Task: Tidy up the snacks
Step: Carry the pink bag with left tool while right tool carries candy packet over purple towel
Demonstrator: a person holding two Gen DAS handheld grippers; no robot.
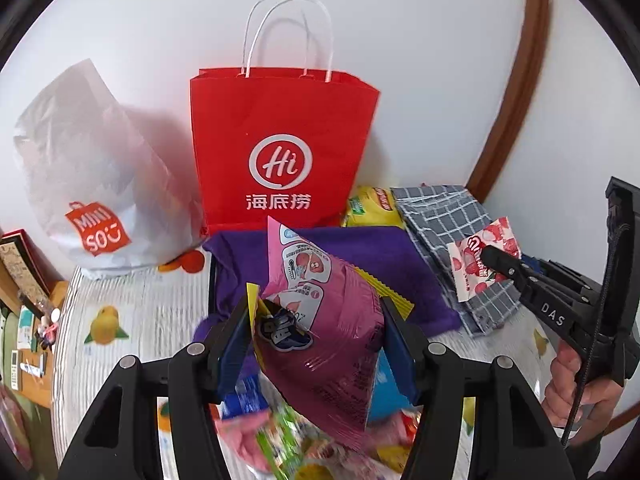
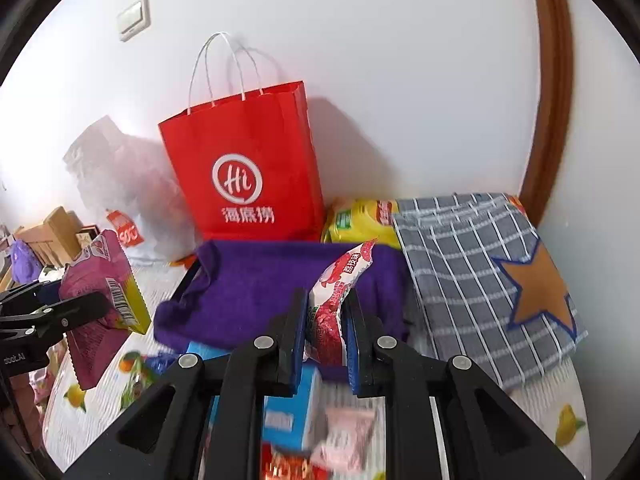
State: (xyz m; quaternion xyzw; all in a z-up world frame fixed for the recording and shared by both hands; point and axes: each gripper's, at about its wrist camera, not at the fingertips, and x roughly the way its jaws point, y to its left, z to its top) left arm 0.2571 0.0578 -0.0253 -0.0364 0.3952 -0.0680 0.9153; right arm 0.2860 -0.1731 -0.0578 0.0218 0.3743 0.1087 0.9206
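Gripping a pink snack pouch (image 1: 320, 332) between its blue pads, the left claw (image 1: 316, 344) stands about half open, the width of the puffed pouch, which hangs lifted at lower centre of the left wrist view, above a blurred heap of loose snacks (image 1: 288, 440) along the bottom edge. The right claw (image 2: 326, 340) is pinched nearly closed on a thin red-and-white lychee packet (image 2: 336, 300), which sticks up from between the pads at centre of the right wrist view.

Outward from both claws lies a purple cloth bin (image 1: 320, 256), just beyond the pouch. Beside it to the right sits a grey checked cloth (image 2: 472, 272) with an orange star, and a yellow packet (image 2: 360, 220) lies behind. A red paper bag (image 1: 280, 148) stands upright against the wall at upper centre, with a white Miniso bag (image 1: 96, 184) to its left. All rest on a tabletop (image 1: 132, 312) covered in a fruit-print sheet.

The step in hand seems to be carrying both snacks to a container, probably the purple bin or the red bag; which one cannot be told. To do it well, keep each grip steady, since the pouch is slippery and air-filled. Lift clear of the container's rim before releasing, and bring the claws in one at a time so they don't collide over the opening.
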